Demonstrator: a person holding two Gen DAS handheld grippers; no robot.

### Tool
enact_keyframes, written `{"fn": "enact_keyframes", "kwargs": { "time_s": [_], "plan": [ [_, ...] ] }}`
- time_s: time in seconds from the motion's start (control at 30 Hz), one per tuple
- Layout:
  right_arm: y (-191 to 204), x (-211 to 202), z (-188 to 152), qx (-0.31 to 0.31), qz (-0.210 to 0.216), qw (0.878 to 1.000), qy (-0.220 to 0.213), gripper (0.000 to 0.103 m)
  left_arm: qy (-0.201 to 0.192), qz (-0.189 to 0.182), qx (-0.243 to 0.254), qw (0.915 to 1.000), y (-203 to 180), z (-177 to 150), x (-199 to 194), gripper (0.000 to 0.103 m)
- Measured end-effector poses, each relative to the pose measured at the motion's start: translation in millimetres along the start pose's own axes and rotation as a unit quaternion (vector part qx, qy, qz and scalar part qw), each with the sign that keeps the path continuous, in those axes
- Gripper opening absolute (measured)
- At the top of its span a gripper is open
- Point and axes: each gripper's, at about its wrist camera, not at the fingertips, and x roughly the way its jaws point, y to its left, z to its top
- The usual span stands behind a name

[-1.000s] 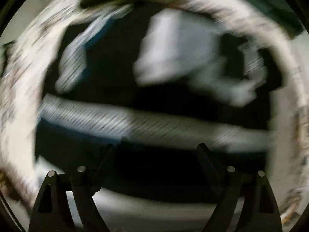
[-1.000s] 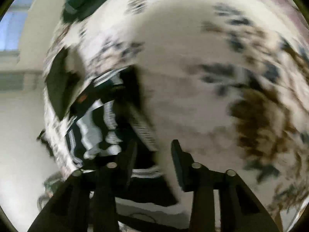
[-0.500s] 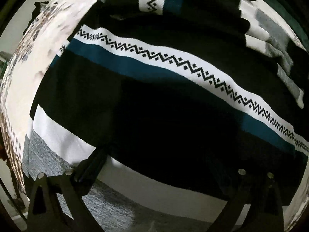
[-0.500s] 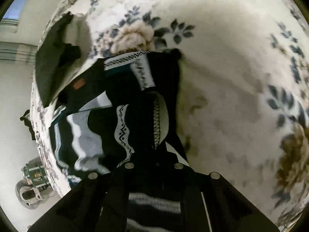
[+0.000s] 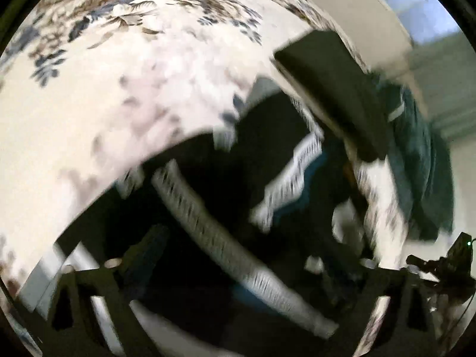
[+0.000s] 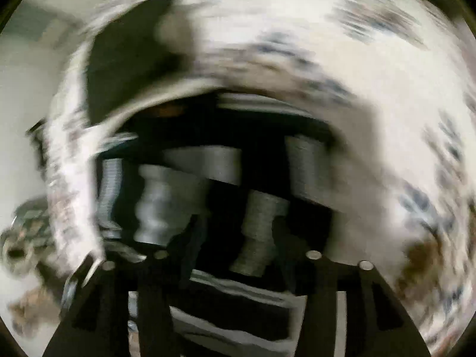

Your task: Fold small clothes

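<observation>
Over the flowered bed (image 5: 125,95) both views blur. We see the sweater (image 5: 208,196) under both claws (image 5: 238,267) (image 6: 238,250), jaws apart, just moved. Only left shows a green cloth (image 5: 422,160).

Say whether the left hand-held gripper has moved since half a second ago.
Yes. The left hand-held gripper swung toward the sweater's edge; the floral bedspread now fills the upper view.

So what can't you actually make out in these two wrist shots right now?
- Left wrist: whether the left gripper pinches the black patterned sweater; blur and dark cloth hide the fingertips.
- Left wrist: the dark flat item on the floral sheet; smeared.
- Right wrist: the sweater's pattern and folds, and the right gripper's contact; motion blur.
</observation>
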Motion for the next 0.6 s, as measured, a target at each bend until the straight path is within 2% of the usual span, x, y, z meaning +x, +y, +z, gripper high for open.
{"fn": "enact_keyframes", "kwargs": {
  "time_s": [0.07,0.1,0.2,0.33,0.4,0.47,0.53,0.6],
  "plan": [
    [51.9,23.2,25.5,-0.055,0.034,0.998,0.020,0.052,0.003,-0.014,-0.022,0.9997,-2.5,21.5,20.9,0.055],
    [81.0,39.4,36.9,-0.082,0.046,0.995,0.028,0.052,0.004,-0.012,-0.028,0.9995,-2.2,25.4,27.4,0.032],
    [166.8,99.7,68.4,-0.176,0.059,0.980,0.065,0.052,0.004,-0.011,-0.058,0.9983,11.3,30.1,39.0,0.014],
    [252.9,185.9,98.4,-0.240,0.060,0.961,0.121,0.052,-0.001,-0.024,-0.064,0.9977,24.3,18.7,44.2,0.011],
    [274.9,221.7,105.7,-0.246,0.060,0.955,0.157,0.051,-0.004,-0.024,-0.058,0.9980,25.3,15.8,43.1,0.010],
    [287.6,243.9,105.6,-0.246,0.066,0.949,0.183,0.004,-0.007,-0.030,-0.058,0.9978,25.7,15.2,41.4,0.010],
    [299.4,242.8,106.5,-0.264,0.072,0.948,0.165,0.004,-0.015,-0.034,-0.056,0.9978,27.1,16.2,36.7,0.009],
    [306.7,234.5,114.0,-0.262,0.084,0.951,0.141,0.004,-0.025,-0.043,-0.062,0.9968,31.8,21.0,35.7,0.008]
  ]
}}
